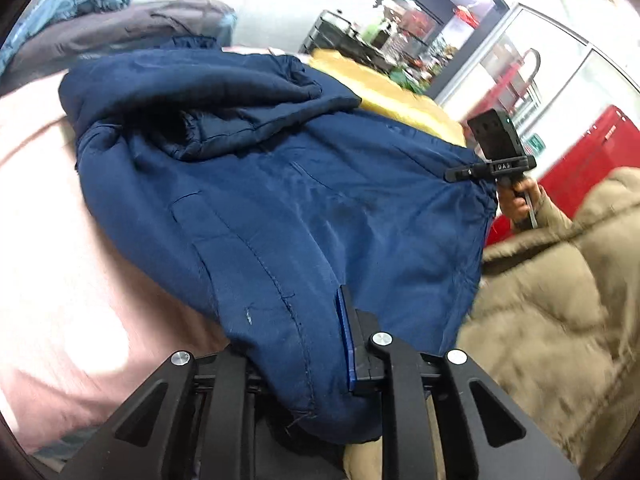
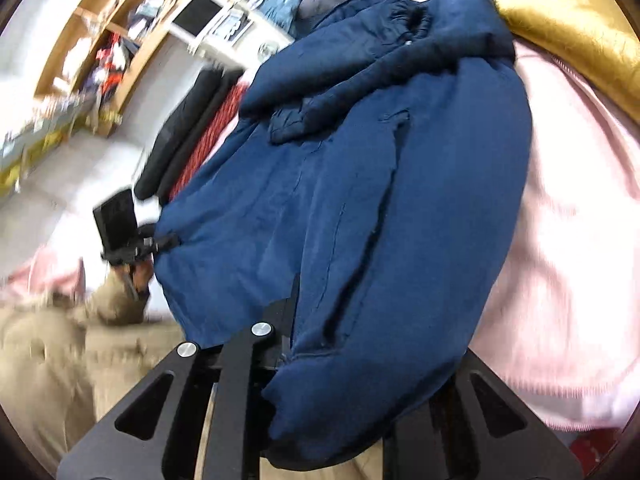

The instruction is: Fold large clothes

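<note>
Both grippers pinch the hem of the navy jacket (image 1: 280, 200), one at each lower corner. From its own camera the left gripper (image 1: 340, 344) has only one finger (image 1: 362, 344) visible, with its blue pad against the cloth; the other finger is hidden under the fabric that drapes over it. The right gripper (image 1: 460, 173) appears in this view at the far corner, its thin jaws pressed together on the hem, with a hand (image 1: 518, 200) and a beige sleeve (image 1: 560, 264) behind it. The right wrist view shows the opposite: the left gripper at the left edge of the jacket, small and blurred, while the right gripper's own jaws are mostly covered by cloth. The jacket lies on a pink blanket (image 2: 560, 220), with its sleeve folded across the upper part. Only the right view shows the wooden shelves (image 2: 100, 40) and a dark and red folded pile (image 2: 192, 148); only the left view shows red cabinets (image 1: 592, 152). A golden cloth (image 2: 580, 32) lies behind the jacket.
</note>
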`<state>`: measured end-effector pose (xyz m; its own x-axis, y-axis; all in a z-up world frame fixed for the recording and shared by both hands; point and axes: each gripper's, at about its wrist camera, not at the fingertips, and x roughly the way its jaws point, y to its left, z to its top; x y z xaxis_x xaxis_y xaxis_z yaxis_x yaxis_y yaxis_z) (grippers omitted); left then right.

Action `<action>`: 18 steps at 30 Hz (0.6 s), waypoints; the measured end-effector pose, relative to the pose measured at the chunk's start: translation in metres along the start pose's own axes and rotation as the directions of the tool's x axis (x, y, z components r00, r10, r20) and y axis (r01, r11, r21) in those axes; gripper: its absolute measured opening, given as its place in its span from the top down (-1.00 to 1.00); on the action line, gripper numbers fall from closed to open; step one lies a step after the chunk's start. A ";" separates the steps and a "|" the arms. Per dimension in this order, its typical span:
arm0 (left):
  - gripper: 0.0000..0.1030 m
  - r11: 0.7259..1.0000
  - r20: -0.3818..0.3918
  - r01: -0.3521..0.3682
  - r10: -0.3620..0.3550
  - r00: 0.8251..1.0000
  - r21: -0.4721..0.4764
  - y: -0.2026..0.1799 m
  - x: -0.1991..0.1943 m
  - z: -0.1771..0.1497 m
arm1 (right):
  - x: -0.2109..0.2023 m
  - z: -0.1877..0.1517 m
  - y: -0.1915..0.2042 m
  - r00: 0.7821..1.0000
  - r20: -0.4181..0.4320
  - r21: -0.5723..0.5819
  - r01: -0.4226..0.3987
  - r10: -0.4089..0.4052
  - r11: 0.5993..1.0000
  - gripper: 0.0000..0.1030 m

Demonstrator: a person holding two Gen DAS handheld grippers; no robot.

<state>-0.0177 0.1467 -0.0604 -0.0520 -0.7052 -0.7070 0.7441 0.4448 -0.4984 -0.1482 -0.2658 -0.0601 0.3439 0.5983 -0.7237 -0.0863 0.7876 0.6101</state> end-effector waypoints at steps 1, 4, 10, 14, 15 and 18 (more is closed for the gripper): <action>0.65 1.000 -0.018 0.009 -0.009 1.000 -0.011 0.001 0.004 -0.006 | 0.002 -0.005 0.002 1.000 -0.017 -0.004 0.009 -0.009 1.000 0.67; 0.65 0.999 -0.043 -0.029 0.028 0.999 -0.042 0.018 0.029 -0.023 | 0.020 -0.018 -0.012 0.999 -0.049 0.077 0.010 -0.006 0.997 0.66; 0.65 0.992 -0.028 -0.098 0.096 0.995 -0.085 0.031 0.036 -0.004 | 0.044 -0.010 -0.016 0.997 -0.071 0.098 0.049 -0.042 0.994 0.66; 0.64 0.985 0.067 -0.127 0.136 0.989 -0.121 0.032 0.008 0.029 | 0.031 0.024 -0.006 0.999 -0.033 0.051 0.016 -0.014 0.999 0.66; 0.64 0.982 0.090 -0.136 0.148 0.985 -0.129 0.033 0.001 0.040 | 0.027 0.041 -0.003 1.000 -0.014 0.045 0.000 0.000 0.999 0.66; 0.64 0.976 0.172 -0.163 0.187 0.967 -0.144 0.040 -0.022 0.071 | 0.014 0.087 -0.004 0.999 0.045 0.049 -0.027 0.025 0.998 0.66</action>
<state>0.0602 0.1407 -0.0289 0.2030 -0.6940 -0.6908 0.6389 0.6285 -0.4436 -0.0617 -0.2738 -0.0446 0.3834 0.6105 -0.6930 -0.0494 0.7628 0.6447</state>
